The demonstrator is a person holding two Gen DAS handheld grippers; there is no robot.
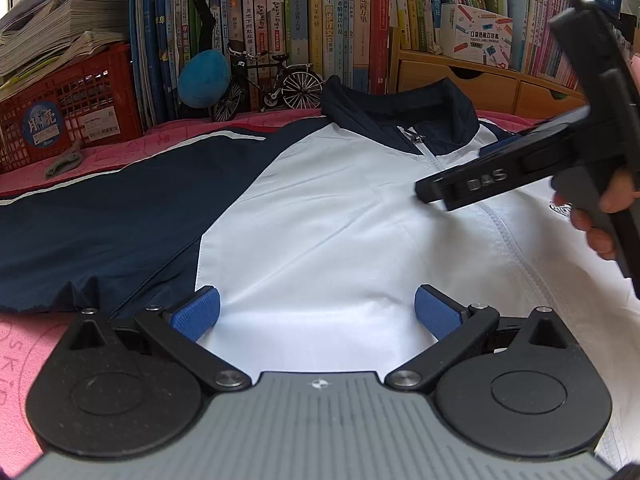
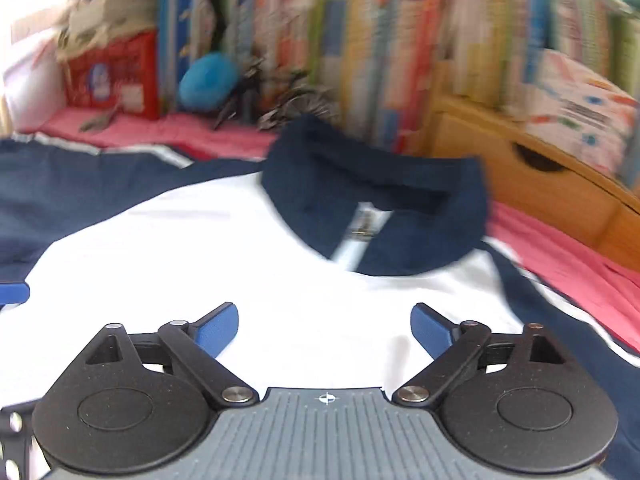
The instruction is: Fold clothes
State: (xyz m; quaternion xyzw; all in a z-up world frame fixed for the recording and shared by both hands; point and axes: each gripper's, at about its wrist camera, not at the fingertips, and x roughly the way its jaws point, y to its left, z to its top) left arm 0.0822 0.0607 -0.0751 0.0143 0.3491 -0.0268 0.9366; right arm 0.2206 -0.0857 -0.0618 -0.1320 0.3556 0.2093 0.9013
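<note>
A white zip jacket [image 1: 320,216] with a navy collar [image 1: 400,108] and navy sleeves lies face up on a pink cloth. Its left sleeve [image 1: 100,200] stretches out to the left. My left gripper [image 1: 316,312] is open and empty, low over the white chest panel. My right gripper [image 2: 324,328] is open and empty over the white front of the jacket [image 2: 200,264], below the collar [image 2: 376,208]. In the left wrist view the right gripper's body [image 1: 540,160] is held by a hand above the zip. The right wrist view is blurred.
A row of books [image 1: 320,20] stands behind the jacket. A red crate [image 1: 72,108] with stacked papers is at the back left. A blue ball [image 1: 204,78] and a model bicycle [image 1: 268,84] stand by the books. Wooden drawers [image 1: 480,84] are at the back right.
</note>
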